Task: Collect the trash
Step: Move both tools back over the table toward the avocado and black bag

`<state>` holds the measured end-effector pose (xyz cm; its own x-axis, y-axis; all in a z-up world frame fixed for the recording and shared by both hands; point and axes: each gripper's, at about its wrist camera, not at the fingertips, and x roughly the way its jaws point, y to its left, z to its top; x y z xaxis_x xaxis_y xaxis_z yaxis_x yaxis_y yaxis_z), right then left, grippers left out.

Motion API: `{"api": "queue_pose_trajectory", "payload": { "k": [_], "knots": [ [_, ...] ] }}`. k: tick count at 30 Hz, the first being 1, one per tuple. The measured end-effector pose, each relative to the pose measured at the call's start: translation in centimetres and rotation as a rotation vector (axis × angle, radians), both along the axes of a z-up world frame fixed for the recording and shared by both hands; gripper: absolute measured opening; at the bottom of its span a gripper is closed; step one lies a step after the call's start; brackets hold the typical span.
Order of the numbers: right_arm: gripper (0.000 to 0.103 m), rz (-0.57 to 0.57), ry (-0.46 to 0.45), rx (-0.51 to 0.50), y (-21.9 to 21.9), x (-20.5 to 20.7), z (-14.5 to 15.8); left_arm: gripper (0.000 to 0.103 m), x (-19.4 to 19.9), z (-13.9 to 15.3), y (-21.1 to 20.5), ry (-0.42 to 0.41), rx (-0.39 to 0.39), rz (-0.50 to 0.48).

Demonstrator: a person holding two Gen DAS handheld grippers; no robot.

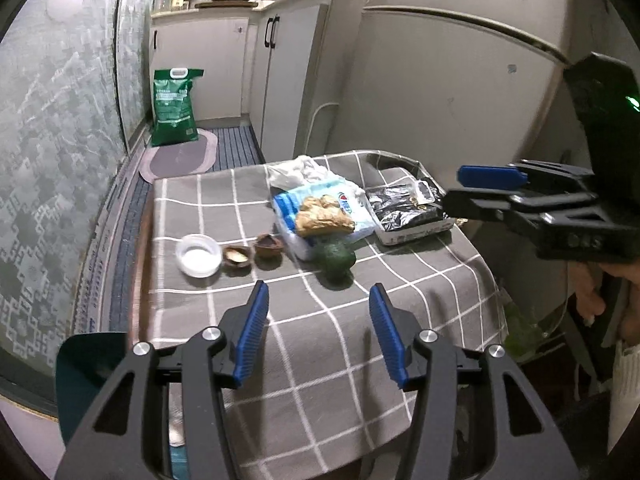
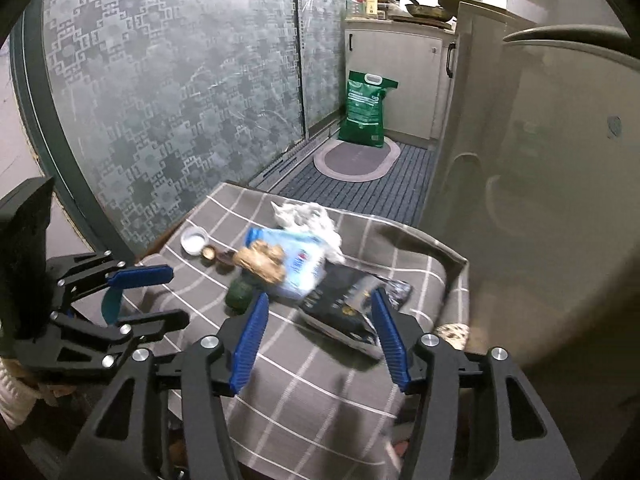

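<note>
Narrow kitchen aisle; small table under grey checked cloth (image 1: 320, 340), frosted glass door (image 1: 48, 152) along one side, fridge (image 1: 440, 92) tight against the other. Near half of the cloth bare. Trash clustered toward far edge: black wrapper (image 2: 348, 304) flat, long axis running toward the fridge-side corner; blue-white packet (image 1: 320, 208) beside it, crumpled tissue (image 1: 296, 170) behind. Left gripper (image 1: 318, 332) spread, nothing between. Right gripper (image 2: 318, 336) spread over the wrapper, apart from it.
</note>
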<state>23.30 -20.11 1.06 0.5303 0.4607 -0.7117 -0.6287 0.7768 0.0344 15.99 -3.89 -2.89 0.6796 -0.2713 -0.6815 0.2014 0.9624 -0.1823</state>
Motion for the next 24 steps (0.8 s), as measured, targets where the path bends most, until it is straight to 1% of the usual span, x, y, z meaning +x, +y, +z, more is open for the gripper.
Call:
{"api": "queue_pose_trajectory", "payload": {
  "k": [1,3,10,14,15,17,20,21,24],
  "knots": [
    [0.06,0.003,-0.006,-0.008,-0.2,0.0,-0.1,0.055,0.4,-0.3,-0.2,0.006,-0.004,0.003],
    [0.067,0.009,-0.025,-0.031,-0.5,-0.2,-0.3,0.055,1.0,-0.6,-0.7,0.009,-0.008,0.002],
    [0.07,0.037,-0.033,-0.062,-1.9,0.4,-1.8,0.055,2.6,-1.7,-1.5,0.025,-0.007,0.022],
    [0.074,0.077,-0.056,-0.088,-1.8,0.4,-2.2,0.054,3.2,-1.8,-1.8,0.021,-0.002,0.042],
    [0.076,0.088,-0.065,-0.098,-1.7,0.4,-2.4,0.052,3.3,-1.9,-1.8,0.021,0.001,0.047],
    [0.077,0.122,-0.076,-0.109,-1.3,0.5,-2.6,0.045,3.4,-2.0,-1.8,0.019,0.011,0.059],
    [0.077,0.147,-0.084,-0.126,-0.7,0.6,-2.9,0.038,3.5,-2.0,-1.8,0.017,0.013,0.064],
    [0.077,0.149,-0.084,-0.134,-0.4,0.7,-3.0,0.032,3.4,-2.0,-1.8,0.018,0.008,0.058],
    [0.079,0.139,-0.09,-0.157,0.1,0.8,-3.3,0.027,3.2,-1.8,-1.9,0.017,0.003,0.051]
  ]
}}
